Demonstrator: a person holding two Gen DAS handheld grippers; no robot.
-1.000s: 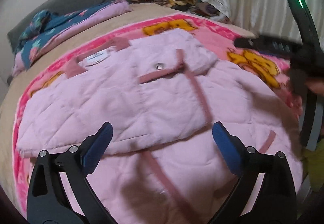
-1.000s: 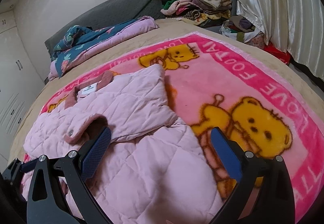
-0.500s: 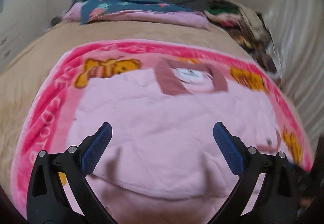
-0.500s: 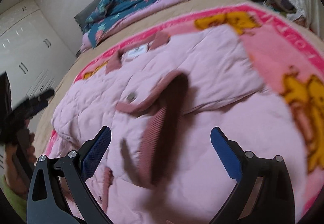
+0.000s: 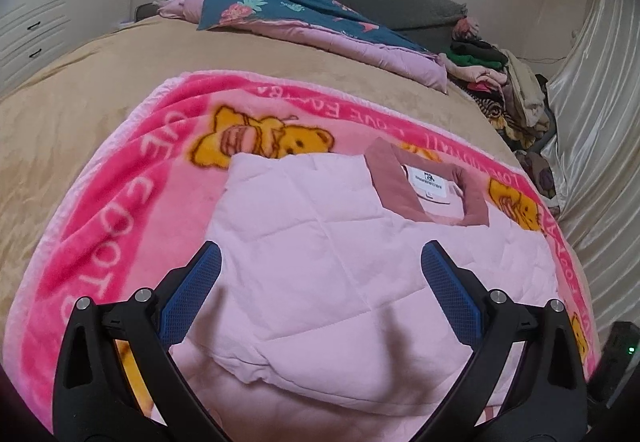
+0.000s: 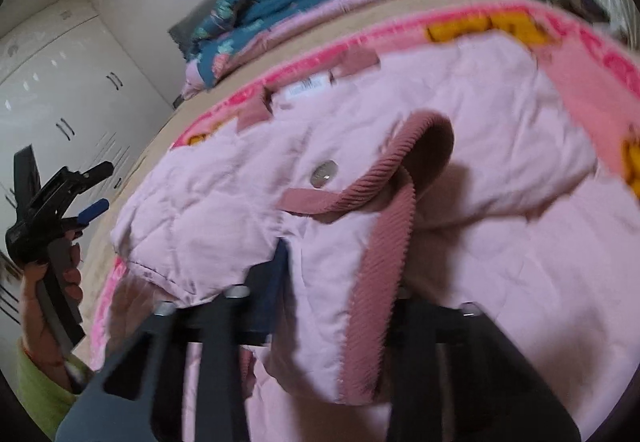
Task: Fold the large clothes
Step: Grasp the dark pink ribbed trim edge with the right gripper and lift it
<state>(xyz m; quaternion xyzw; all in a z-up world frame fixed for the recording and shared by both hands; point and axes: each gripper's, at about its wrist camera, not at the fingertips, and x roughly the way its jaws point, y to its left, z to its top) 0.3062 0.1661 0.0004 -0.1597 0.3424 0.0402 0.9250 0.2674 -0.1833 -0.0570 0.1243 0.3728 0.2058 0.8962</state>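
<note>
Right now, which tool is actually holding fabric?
The right tool: it is shut on the pale pink quilted jacket, by its ribbed trim. The left tool hangs open above the jacket, gripping nothing.

Right claw (image 6: 320, 306): now closed on the pink jacket (image 6: 360, 202) front edge, lifting it.
Left claw (image 5: 320, 298): swung left, wide apart above jacket.

Pale pink quilted jacket (image 5: 320, 258) with dusty-rose ribbed trim (image 6: 380, 270), hot-pink blanket (image 5: 120, 210) with yellow bears, tan bed (image 5: 100, 90), blue-padded black tongs (image 5: 320, 298)
</note>
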